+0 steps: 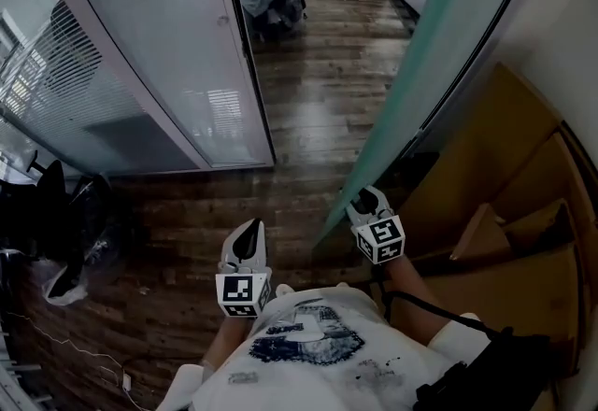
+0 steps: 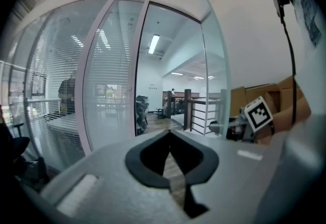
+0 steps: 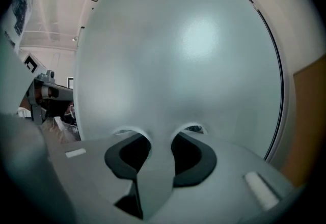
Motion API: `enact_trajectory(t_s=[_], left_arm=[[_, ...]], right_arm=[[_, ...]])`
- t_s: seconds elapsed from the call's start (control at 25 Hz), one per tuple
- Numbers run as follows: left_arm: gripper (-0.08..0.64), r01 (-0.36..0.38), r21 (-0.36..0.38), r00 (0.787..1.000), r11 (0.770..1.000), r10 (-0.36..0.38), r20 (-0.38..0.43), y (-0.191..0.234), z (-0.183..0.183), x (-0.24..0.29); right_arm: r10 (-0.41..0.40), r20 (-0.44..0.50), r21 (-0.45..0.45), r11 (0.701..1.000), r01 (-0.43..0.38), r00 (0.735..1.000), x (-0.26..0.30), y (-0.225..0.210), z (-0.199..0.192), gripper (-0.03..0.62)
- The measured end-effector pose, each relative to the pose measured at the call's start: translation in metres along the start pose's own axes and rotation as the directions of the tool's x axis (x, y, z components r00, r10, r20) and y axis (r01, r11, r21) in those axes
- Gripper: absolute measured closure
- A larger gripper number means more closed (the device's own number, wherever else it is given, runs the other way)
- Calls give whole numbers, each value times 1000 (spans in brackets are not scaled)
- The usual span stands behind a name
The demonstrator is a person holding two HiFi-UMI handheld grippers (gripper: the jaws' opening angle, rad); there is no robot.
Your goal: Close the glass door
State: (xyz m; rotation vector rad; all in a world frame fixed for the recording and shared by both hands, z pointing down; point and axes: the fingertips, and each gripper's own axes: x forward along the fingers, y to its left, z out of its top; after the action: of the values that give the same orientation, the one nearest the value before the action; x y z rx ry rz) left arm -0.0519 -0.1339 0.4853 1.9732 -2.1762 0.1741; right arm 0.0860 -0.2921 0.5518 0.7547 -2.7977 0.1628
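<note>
Glass door [image 1: 458, 45], frosted, pinched by right gripper [image 1: 371, 200] fingers, left gripper [image 1: 249, 232] fingers together

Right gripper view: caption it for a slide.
Right gripper clamped on the edge of the frosted glass door.

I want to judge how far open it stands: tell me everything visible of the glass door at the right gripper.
The glass door is a tall frosted pane, pale blue-green, with a bare free edge and a dark strip along its far side. It stands swung open, angled from the doorway toward the right-hand wall. The right gripper grips its free edge, which runs up between the pads. Nothing else visibly touches it.
</note>
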Motion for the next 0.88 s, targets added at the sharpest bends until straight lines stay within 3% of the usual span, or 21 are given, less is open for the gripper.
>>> enact_trajectory(t_s=[0.48, 0.88], left_arm=[[557, 23, 49, 999, 999, -25, 35, 63, 13, -8], [557, -60, 15, 997, 998, 60, 44, 107, 9, -28]], right_arm=[[-109, 23, 8, 994, 109, 994, 58, -2, 17, 477], [-155, 15, 15, 988, 154, 988, 101, -9, 29, 477]])
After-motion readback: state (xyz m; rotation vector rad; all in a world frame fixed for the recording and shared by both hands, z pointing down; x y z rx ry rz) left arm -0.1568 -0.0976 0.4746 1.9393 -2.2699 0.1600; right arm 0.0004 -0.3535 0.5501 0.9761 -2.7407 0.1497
